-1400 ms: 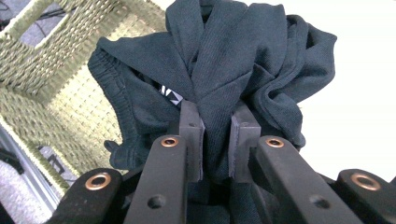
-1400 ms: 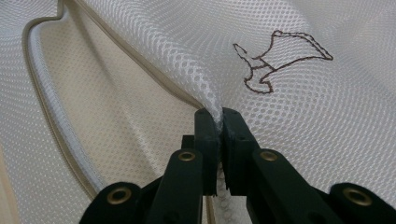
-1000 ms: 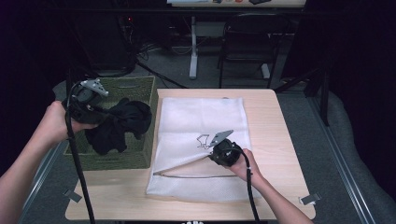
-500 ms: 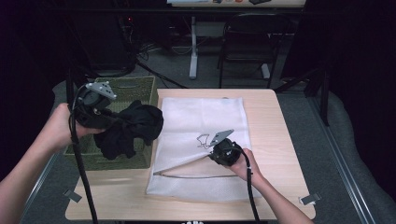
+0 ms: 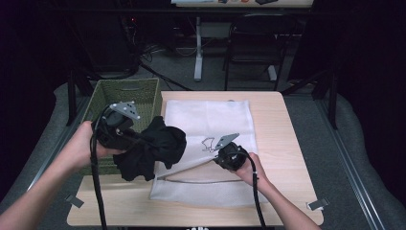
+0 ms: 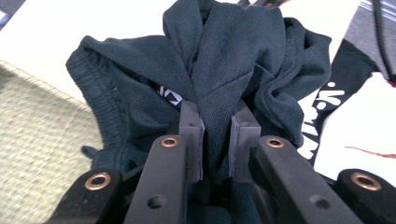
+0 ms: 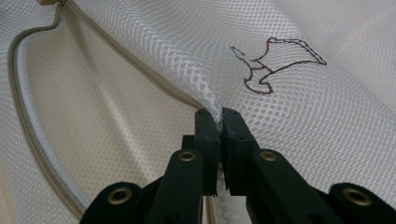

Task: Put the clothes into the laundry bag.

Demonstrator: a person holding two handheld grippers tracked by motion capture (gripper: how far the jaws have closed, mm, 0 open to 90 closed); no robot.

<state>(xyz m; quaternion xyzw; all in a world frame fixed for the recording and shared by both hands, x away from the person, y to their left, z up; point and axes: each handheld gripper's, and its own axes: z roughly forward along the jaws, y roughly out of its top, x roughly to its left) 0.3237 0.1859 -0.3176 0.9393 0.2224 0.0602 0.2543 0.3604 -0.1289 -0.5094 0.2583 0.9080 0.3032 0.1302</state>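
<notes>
A bunched black garment [image 5: 151,151] [image 6: 219,70] hangs from my left gripper [image 5: 136,139] [image 6: 217,140], whose jaws are shut on a fold of it. It hovers over the left edge of a white mesh laundry bag [image 5: 210,120] [image 7: 140,140] lying flat on the wooden table [image 5: 282,139]. My right gripper [image 5: 216,155] [image 7: 219,122] is shut on the bag's upper mesh layer beside the zipper [image 7: 28,116] and holds the mouth lifted open. A small brown stitched figure [image 5: 209,143] [image 7: 275,63] marks the bag.
A green woven basket [image 5: 125,93] stands at the table's left, partly behind my left hand. Chair and desk legs [image 5: 198,48] stand on the grey floor beyond the table. Tape marks [image 5: 316,205] sit near the front corners.
My left gripper has carried the black garment out of the basket and rightward to the bag's left edge. The right gripper has kept still, holding the mesh up.
</notes>
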